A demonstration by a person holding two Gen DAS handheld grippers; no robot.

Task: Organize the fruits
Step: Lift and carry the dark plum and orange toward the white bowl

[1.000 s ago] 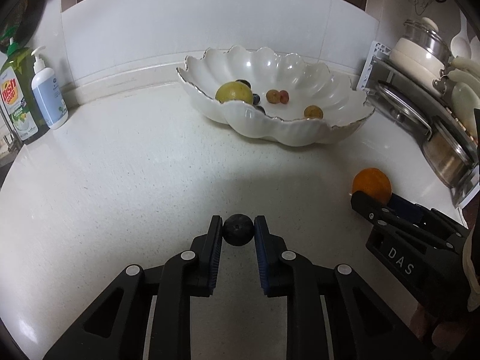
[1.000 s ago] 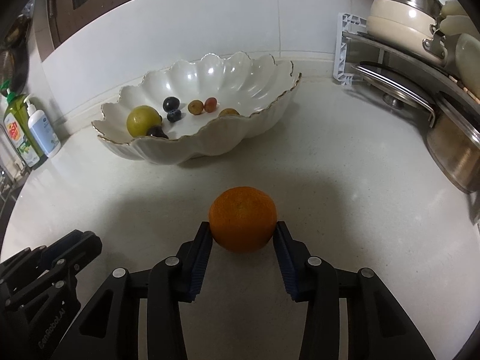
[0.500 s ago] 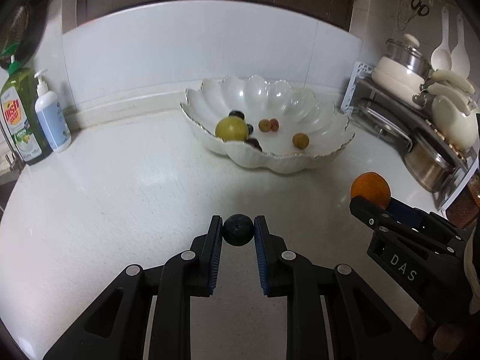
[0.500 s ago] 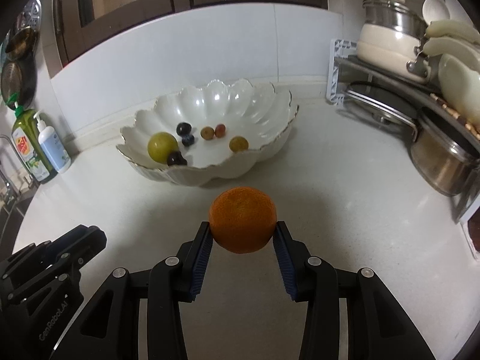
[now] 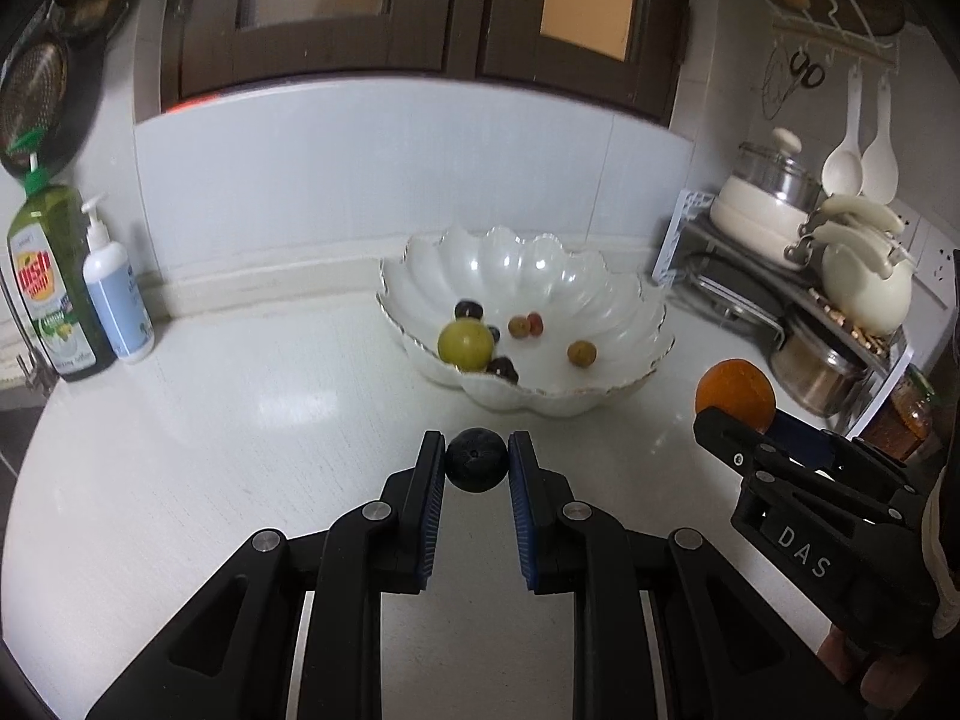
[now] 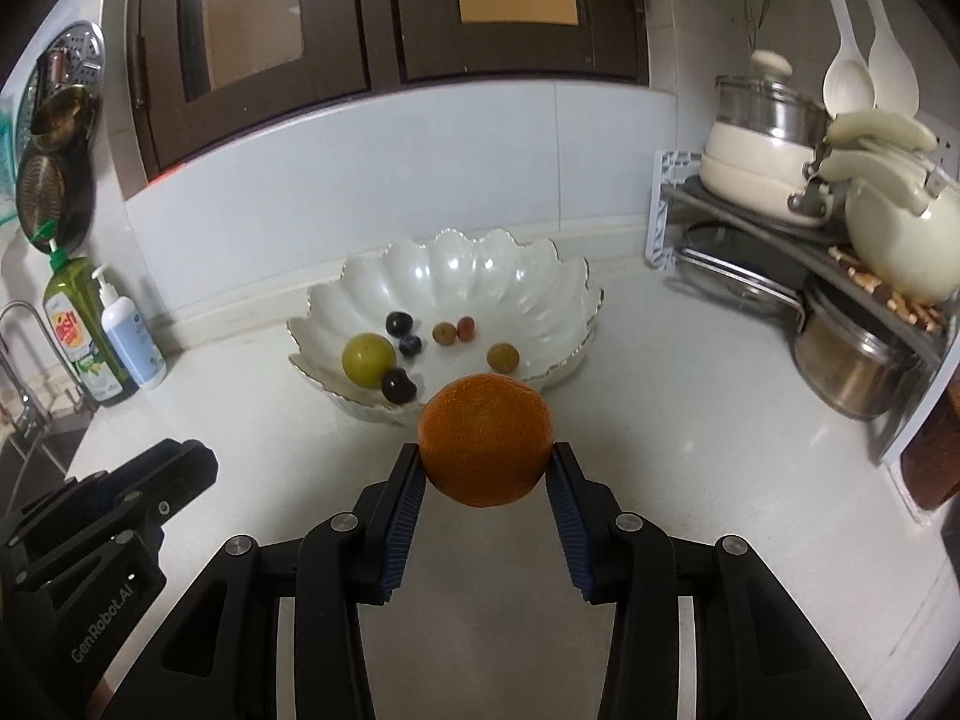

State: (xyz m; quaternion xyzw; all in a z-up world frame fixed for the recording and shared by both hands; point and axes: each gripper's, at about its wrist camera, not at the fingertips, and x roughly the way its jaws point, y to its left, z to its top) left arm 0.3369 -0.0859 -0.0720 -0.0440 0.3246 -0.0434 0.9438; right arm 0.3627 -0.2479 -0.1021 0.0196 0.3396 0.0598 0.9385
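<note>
Your bowl [image 5: 600, 294] sits against the back wall, already holding small fruit; your right gripper [image 6: 485, 468] is clamped on the orange [image 6: 485, 439], carried clear of the counter for dropping in; your left gripper [image 5: 477, 461] pinches the dark plum [image 5: 477, 459] likewise.

Kitchen corner clutter
Green dish-soap bottle [image 5: 51, 276] beside white pump bottle [image 5: 117, 306] at left; cream lidded pots [image 6: 774, 174] and steel pot [image 6: 852, 360] on the right-hand rack, white spoons [image 6: 864, 72] hanging above
</note>
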